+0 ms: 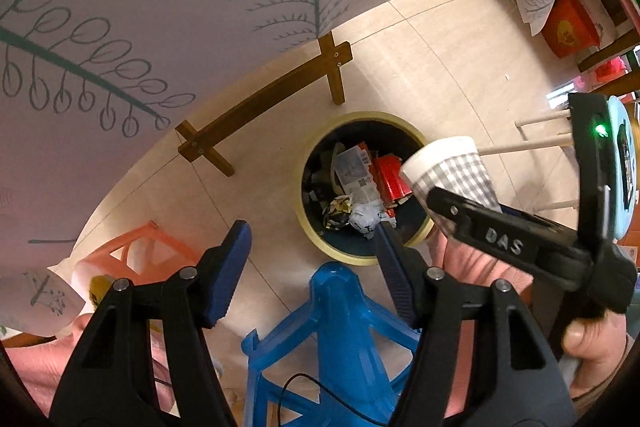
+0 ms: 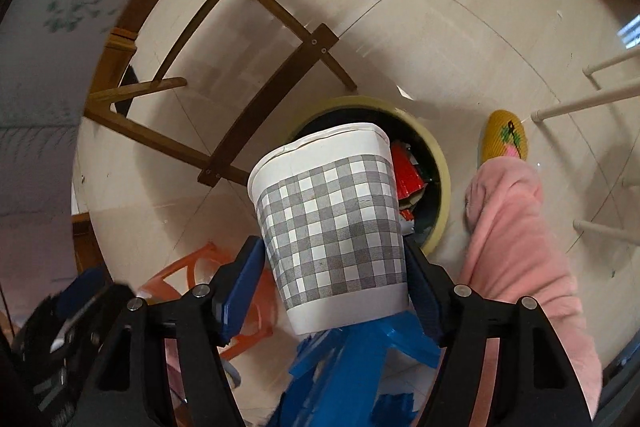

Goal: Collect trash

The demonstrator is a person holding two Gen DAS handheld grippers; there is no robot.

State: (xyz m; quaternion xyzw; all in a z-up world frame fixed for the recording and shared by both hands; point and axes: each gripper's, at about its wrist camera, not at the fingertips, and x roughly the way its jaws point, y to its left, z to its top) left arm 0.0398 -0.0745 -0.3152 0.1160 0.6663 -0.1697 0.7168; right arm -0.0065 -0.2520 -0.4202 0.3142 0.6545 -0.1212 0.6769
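Note:
A round bin with a pale yellow rim point(image 1: 308, 223) stands on the floor, holding wrappers, a red packet and crumpled paper; it also shows in the right wrist view point(image 2: 440, 167). My right gripper point(image 2: 334, 279) is shut on a white paper cup with grey checks point(image 2: 332, 223), held above the bin's near edge. In the left wrist view the same cup point(image 1: 452, 171) hangs over the bin's right rim, gripped by the right gripper point(image 1: 460, 207). My left gripper point(image 1: 312, 267) is open and empty, above the floor just short of the bin.
A blue plastic stool point(image 1: 340, 339) stands directly below, an orange stool point(image 1: 136, 259) to its left. Wooden table legs and crossbar point(image 1: 260, 103) lie beyond the bin under a leaf-print tablecloth point(image 1: 160, 7). A pink-trousered leg point(image 2: 520, 247) and yellow slipper point(image 2: 506, 141) are at right.

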